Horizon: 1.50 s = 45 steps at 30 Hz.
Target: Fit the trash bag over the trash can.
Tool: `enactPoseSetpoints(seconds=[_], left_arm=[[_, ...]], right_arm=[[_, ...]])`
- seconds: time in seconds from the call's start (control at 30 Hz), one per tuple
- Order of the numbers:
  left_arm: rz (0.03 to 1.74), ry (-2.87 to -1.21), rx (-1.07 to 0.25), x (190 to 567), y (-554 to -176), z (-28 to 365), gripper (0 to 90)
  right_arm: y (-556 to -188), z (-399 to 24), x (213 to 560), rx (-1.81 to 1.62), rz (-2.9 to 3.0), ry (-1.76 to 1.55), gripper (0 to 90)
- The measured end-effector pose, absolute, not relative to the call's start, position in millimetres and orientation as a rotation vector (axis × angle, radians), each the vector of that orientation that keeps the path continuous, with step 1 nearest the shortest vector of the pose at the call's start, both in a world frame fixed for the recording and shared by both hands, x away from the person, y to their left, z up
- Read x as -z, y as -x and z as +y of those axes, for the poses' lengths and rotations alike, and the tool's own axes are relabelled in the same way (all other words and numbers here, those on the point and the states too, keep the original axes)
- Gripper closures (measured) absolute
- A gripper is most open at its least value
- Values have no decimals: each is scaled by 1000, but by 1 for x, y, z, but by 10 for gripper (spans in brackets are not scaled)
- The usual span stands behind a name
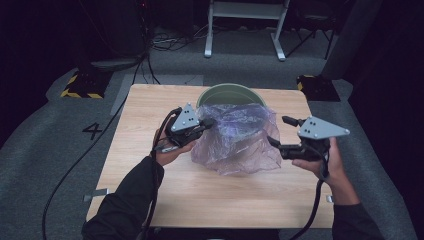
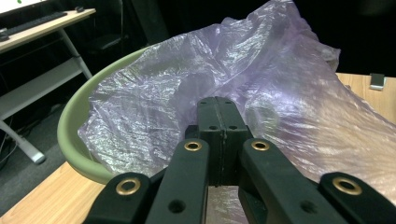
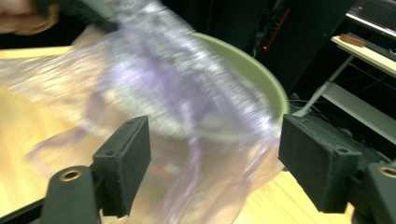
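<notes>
From above, the purple plastic bag [image 1: 235, 137] drapes from the green bin [image 1: 227, 93] onto the tabletop [image 1: 150, 115]. Left gripper [image 2: 220, 116] view: fingers pinched tight on the film. Right gripper [image 3: 212, 163] view: fingers spread wide, bag between them, untouched.

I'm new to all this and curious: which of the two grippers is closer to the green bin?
The left. The left gripper is shut on the purple plastic bag right beside the green bin rim. The right gripper, jaws wide open, sits at the bag's right edge, farther from the bin.
</notes>
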State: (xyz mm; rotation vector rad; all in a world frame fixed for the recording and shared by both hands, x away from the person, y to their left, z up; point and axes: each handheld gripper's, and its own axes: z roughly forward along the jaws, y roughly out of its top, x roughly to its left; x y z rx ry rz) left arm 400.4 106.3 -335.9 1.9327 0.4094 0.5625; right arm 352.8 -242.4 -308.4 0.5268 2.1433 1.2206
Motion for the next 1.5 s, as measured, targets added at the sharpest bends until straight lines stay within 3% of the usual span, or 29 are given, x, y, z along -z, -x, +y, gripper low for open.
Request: enactPoseSetpoints(seconds=[0.17, 0.3, 0.47, 0.6, 0.63, 0.87, 1.1, 1.17, 1.27, 1.4, 1.43, 1.5], left_arm=[[414, -1934, -561, 334, -402, 105, 900], [418, -1926, -553, 332, -404, 105, 900], [417, -1917, -550, 331, -404, 106, 900], [424, -1916, -559, 330, -405, 110, 900], [428, -1912, -560, 329, -406, 112, 900], [453, -1886, -565, 329, -409, 121, 900], [459, -1893, -568, 330, -408, 127, 900], [465, -1894, -569, 331, -407, 128, 900], [466, -1897, -575, 330, -407, 127, 900], [464, -1906, -584, 329, -408, 126, 900], [463, -1907, -588, 328, -408, 126, 900], [460, -1908, -586, 328, -408, 125, 900]], right_arm=[[-329, -234, 332, -1144, 2117, -469, 230], [-330, -223, 349, -1014, 2050, -478, 224], [-344, -224, 355, -974, 1966, -480, 687], [-346, -226, 349, -1007, 1923, -461, 888], [-347, -226, 348, -1011, 1914, -453, 900], [-359, -214, 337, -1056, 1945, -456, 891], [-336, -224, 341, -1205, 1995, -517, 417], [-326, -225, 346, -1244, 1986, -511, 313], [-318, -221, 355, -1220, 1998, -484, 252], [-322, -211, 371, -1121, 2015, -494, 266], [-326, -208, 377, -1053, 1992, -503, 311], [-333, -204, 385, -969, 1965, -494, 520]])
